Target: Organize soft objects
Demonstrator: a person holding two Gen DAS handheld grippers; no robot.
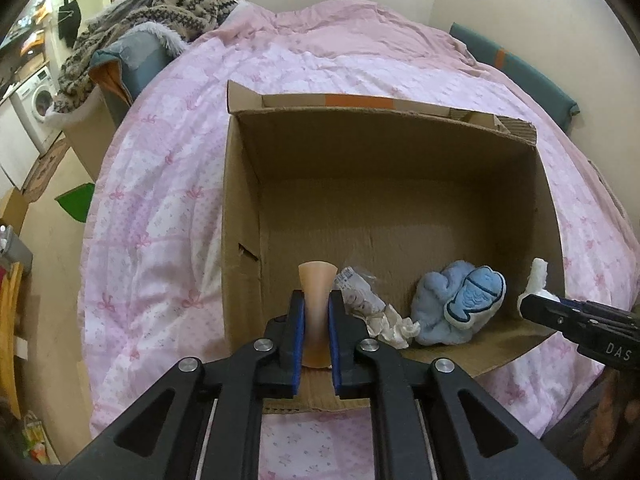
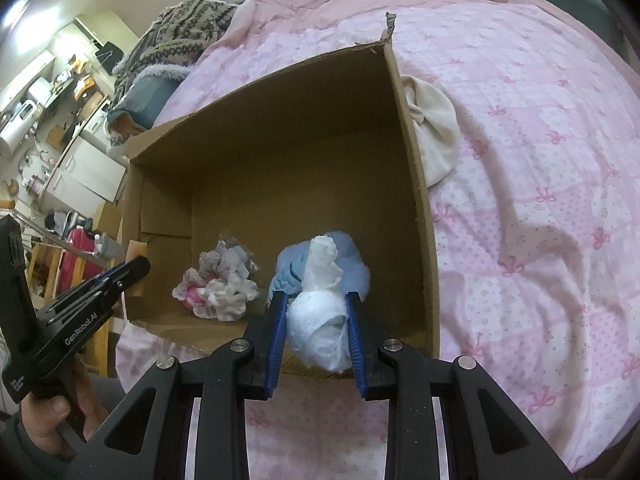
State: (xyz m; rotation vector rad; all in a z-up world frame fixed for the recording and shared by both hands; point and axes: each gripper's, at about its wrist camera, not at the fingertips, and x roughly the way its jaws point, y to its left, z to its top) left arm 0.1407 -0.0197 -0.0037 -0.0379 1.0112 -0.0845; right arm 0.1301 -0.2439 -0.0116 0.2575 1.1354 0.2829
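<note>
An open cardboard box (image 1: 384, 152) lies on the pink bed; it also shows in the right wrist view (image 2: 280, 128). My left gripper (image 1: 317, 300) is shut on a peach, flared soft piece (image 1: 317, 280) over the box's near left corner. My right gripper (image 2: 317, 300) is shut on a white fluffy wad (image 2: 320, 320) over the box's near edge; the right gripper also shows in the left wrist view (image 1: 536, 300). Inside the box lie a blue plush toy (image 1: 460, 300) and a crumpled white-and-pink cloth bundle (image 2: 220, 284). My left gripper shows in the right wrist view (image 2: 132, 272).
A pink patterned duvet (image 1: 160, 200) covers the bed. A cream cloth bundle (image 2: 432, 128) lies on it just outside the box's right wall. A patterned knit blanket (image 1: 160, 4) is piled at the bed's far left. Furniture and a washing machine (image 1: 36, 108) stand on the left.
</note>
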